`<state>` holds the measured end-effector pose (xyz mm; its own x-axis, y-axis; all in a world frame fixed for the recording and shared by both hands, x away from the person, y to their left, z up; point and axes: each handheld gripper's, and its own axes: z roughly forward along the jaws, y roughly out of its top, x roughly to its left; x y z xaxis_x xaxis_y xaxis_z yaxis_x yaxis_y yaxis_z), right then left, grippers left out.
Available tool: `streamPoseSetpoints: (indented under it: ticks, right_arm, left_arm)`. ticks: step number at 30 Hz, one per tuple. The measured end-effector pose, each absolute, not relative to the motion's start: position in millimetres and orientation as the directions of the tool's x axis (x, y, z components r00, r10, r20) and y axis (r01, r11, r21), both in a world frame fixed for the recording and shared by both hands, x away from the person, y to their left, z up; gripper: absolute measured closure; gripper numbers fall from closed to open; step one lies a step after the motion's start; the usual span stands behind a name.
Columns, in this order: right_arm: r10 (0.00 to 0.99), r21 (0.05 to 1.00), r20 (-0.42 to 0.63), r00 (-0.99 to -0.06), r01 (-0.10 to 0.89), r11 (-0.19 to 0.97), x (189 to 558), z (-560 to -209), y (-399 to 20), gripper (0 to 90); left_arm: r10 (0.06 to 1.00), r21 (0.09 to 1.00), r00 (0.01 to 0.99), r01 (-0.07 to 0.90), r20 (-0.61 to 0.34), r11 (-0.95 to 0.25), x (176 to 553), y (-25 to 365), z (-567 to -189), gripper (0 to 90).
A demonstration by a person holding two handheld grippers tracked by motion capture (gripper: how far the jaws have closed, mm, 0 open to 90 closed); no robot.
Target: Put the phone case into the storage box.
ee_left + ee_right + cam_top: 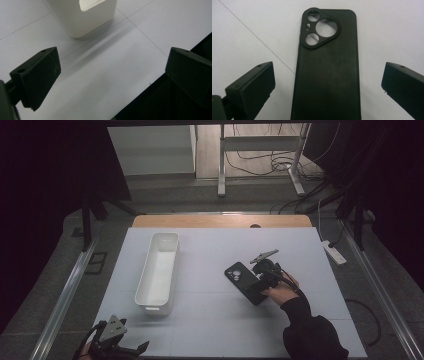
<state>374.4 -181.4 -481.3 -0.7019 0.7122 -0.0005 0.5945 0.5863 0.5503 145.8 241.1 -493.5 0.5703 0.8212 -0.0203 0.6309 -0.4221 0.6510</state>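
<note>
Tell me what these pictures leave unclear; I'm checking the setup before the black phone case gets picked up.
- Phone case: its near end is cut off by the bottom edge of the right gripper view; in the high view the right gripper covers that end.
- White bin: the left gripper view's top edge cuts it off.
- Left gripper: partly cut off by the high view's bottom edge.

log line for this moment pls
right gripper: open, straddling black phone case | left gripper: open, idle near white bin
</note>
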Motion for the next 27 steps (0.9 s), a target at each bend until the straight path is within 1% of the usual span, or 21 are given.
streamPoseSetpoints:
  ticks: [10,20,25,27]
  right_arm:
    - [0.711,0.523,-0.006,-0.703,0.604,0.602,376.7,-491.4,-178.4,0.0]
    - [0.704,0.484,-0.008,-0.71,0.613,0.624,377.5,-511.3,-177.6,0.0]
    - [0.702,0.467,-0.016,-0.712,0.615,0.635,378.6,-516.4,-177.5,0.0]
    - [0.697,0.464,-0.041,-0.716,0.604,0.648,377.7,-518.9,-176.7,0.0]
  left_arm:
    - [0.822,0.653,0.568,0.633,-0.027,-0.416,145.8,242.2,-493.2,0.7]
    - [0.824,0.657,0.565,0.634,-0.035,-0.407,145.9,243.1,-493.2,0.6]
    - [0.825,0.662,0.563,0.635,-0.042,-0.399,145.9,244.3,-493.0,0.5]
    - [0.827,0.662,0.56,0.638,-0.049,-0.393,146.0,244.9,-492.9,0.5]
